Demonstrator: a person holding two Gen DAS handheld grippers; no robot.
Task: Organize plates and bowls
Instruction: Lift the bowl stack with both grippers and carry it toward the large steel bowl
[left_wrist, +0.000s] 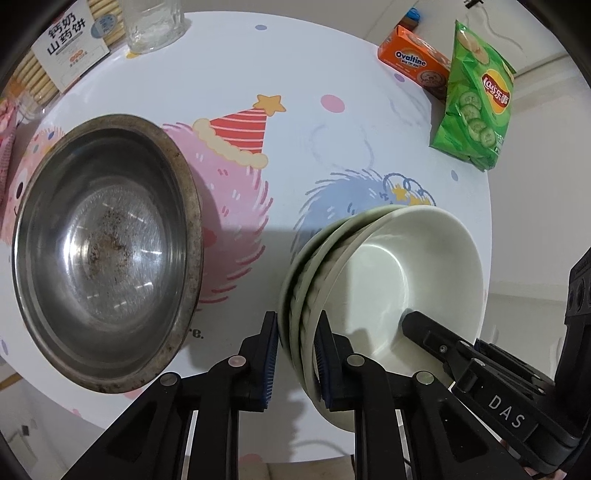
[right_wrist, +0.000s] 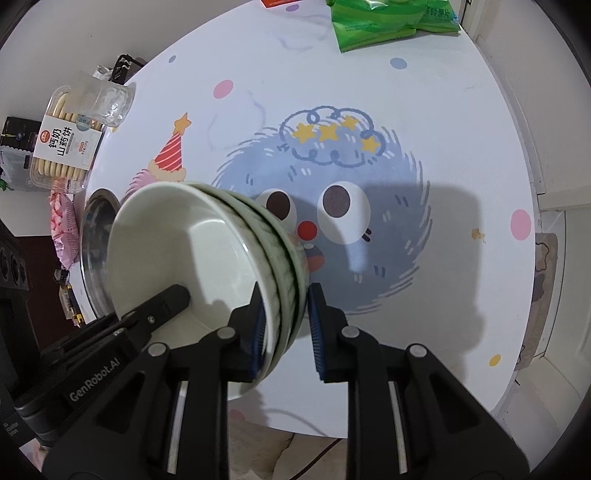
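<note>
The stack of white round ceramic bowls (left_wrist: 388, 266) is sitting in the air above the white round tabletop with cartoon monsters (left_wrist: 295, 110), tipped a little toward one side. Both grippers are holding it at once.

The left gripper (left_wrist: 295, 354) is pinching the stack's rim. One of its black fingers with blue pads (left_wrist: 271, 362) is pressing on the outside of the bowls, and the other is pressing inside the top bowl. The fingers are clamped on the rims with the bowl walls between them.

The right gripper (right_wrist: 284, 325) is holding the other side of the stack (right_wrist: 207, 236). Its left finger (right_wrist: 255, 328) is lying against the inside of the top bowl. Its other finger is sitting just beside the outside of the lowest bowl, and I cannot tell if that one is really touching. So I cannot tell if this gripper is squeezing tight.

In each view, the tip of the other gripper is poking into the top bowl.

A big round grey metal basin (left_wrist: 107, 254) is resting on the tabletop to the left of the bowls, with brown specks in its bottom.

Far across the tabletop, a green bag of chips (left_wrist: 476, 99) is lying next to an orange Ovaltine box (left_wrist: 413, 62). A clear glass jar (left_wrist: 155, 22) is standing near a clear pack of pale biscuits with a white label (left_wrist: 70, 48).
</note>
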